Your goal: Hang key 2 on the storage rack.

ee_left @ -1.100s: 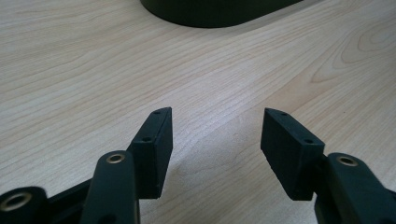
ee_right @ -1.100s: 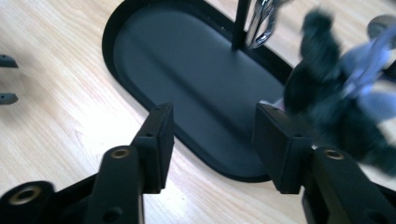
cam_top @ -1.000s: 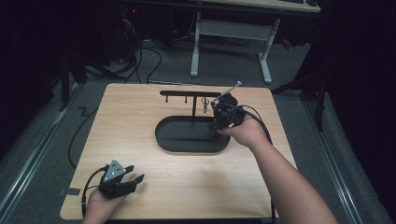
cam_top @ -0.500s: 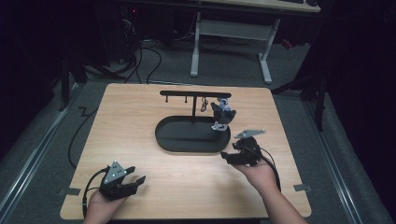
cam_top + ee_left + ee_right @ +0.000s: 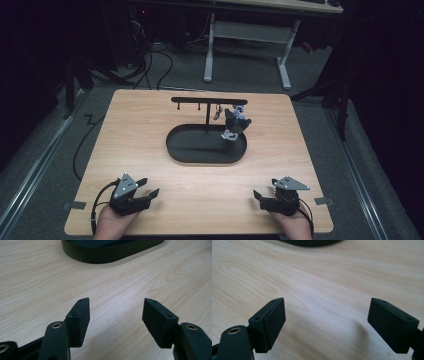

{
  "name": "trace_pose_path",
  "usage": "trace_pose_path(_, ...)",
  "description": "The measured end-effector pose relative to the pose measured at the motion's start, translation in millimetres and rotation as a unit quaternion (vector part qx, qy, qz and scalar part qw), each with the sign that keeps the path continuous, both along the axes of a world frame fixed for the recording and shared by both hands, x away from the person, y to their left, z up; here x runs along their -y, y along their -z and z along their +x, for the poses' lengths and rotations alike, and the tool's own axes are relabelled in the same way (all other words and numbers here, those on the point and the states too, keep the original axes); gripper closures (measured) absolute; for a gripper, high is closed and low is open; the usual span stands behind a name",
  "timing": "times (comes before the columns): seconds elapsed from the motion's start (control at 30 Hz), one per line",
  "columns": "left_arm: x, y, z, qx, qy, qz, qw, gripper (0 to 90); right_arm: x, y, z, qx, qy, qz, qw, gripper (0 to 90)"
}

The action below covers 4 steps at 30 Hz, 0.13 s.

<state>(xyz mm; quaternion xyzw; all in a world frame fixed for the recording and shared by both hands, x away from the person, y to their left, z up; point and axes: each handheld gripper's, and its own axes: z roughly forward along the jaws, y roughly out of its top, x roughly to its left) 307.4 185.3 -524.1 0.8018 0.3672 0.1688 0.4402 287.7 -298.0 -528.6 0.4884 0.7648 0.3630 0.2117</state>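
Jaws of your right gripper (image 5: 261, 195) have just been opening and now stand wide with only bare worktop (image 5: 150, 125) between them. Your left gripper (image 5: 148, 190) is also open, a little narrower, and holds nothing.

Both rest near the close edge of the worktop. Ahead of the jaws lies the black oval tray (image 5: 190, 152), its long axis running across from left to right. A T-shaped stand (image 5: 208, 101) rises from it, and a small toy figure (image 5: 235, 123) hangs from the right end of its bar, pointing downward above the tray.

I judge that your right gripper is the nearer one to the figure, which lies forward and slightly inward from its jaws.
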Motion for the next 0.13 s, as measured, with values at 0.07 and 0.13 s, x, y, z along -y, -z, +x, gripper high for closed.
trace_pose_path(0.07, 2.9, -1.1, -1.0, 0.003, -0.002, 0.003, 1.0, 38.1, 3.1, 0.5, 1.8, -0.008, 0.001, 0.007, 0.9999, 14.7)
trace_pose_path(0.13, 5.2, -2.9, -1.6, 0.007, -0.007, -0.002, 1.0, 37.2, 2.9, -0.9, 0.1, 0.015, 0.001, 0.01, 0.9998, 14.7)
